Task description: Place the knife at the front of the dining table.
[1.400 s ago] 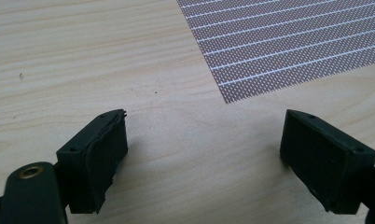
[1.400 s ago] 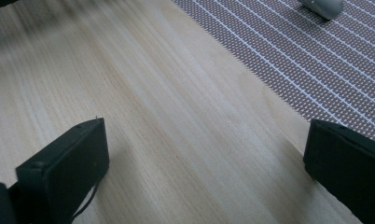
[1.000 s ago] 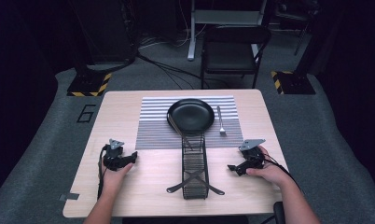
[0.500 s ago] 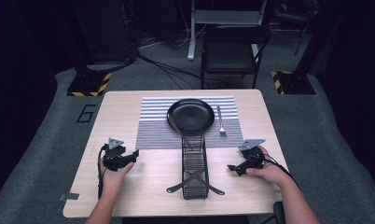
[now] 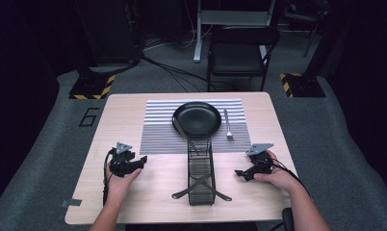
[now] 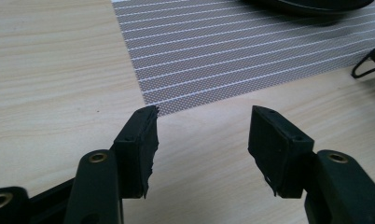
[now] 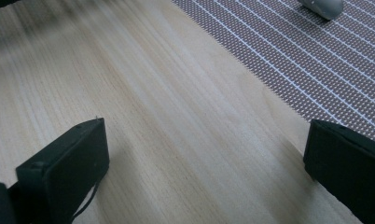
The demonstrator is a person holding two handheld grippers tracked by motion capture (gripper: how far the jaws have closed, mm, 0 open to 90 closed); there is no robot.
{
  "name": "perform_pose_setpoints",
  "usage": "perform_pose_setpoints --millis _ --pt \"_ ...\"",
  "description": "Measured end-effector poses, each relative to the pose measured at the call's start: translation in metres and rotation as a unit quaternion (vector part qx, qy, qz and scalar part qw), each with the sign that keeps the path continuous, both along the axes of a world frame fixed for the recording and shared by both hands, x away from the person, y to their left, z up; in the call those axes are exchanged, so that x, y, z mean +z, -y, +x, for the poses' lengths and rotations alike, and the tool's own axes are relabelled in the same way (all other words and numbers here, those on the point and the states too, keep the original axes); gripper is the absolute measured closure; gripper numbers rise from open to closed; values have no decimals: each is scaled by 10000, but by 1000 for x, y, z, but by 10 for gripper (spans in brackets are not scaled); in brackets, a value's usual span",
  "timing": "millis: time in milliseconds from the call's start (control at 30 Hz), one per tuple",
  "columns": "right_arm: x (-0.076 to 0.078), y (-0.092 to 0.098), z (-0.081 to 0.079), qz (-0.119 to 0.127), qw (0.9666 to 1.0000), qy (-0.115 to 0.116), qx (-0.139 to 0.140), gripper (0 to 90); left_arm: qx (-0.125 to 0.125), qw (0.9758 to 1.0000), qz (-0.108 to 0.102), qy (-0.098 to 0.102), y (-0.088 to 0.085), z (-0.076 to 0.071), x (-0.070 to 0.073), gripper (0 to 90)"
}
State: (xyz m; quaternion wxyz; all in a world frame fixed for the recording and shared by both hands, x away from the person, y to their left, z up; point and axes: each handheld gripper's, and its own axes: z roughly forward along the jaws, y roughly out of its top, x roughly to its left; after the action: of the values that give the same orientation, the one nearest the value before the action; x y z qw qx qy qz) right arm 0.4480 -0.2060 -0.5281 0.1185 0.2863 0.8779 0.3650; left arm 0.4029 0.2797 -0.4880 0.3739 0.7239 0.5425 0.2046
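The left gripper (image 5: 134, 162), jaws narrowing on nothing, and the released right gripper (image 5: 243, 172) are flanking the wire rack (image 5: 201, 171) at six o'clock of the pan (image 5: 197, 118); approach squarely.

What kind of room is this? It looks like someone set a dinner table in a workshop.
Probably a lab or studio for recording handling tasks, not a dining room. The wooden table stands on grey carpet among loose floor cables, hazard-striped stand bases flank it, and a person holds a left gripper and a right gripper.
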Motion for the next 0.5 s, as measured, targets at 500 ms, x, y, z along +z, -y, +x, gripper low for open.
perform_pose_setpoints --millis 500 --pt "0 0 0 0 10000 1 -4 0 -386 9991 -134 104 23 -6 27 433"
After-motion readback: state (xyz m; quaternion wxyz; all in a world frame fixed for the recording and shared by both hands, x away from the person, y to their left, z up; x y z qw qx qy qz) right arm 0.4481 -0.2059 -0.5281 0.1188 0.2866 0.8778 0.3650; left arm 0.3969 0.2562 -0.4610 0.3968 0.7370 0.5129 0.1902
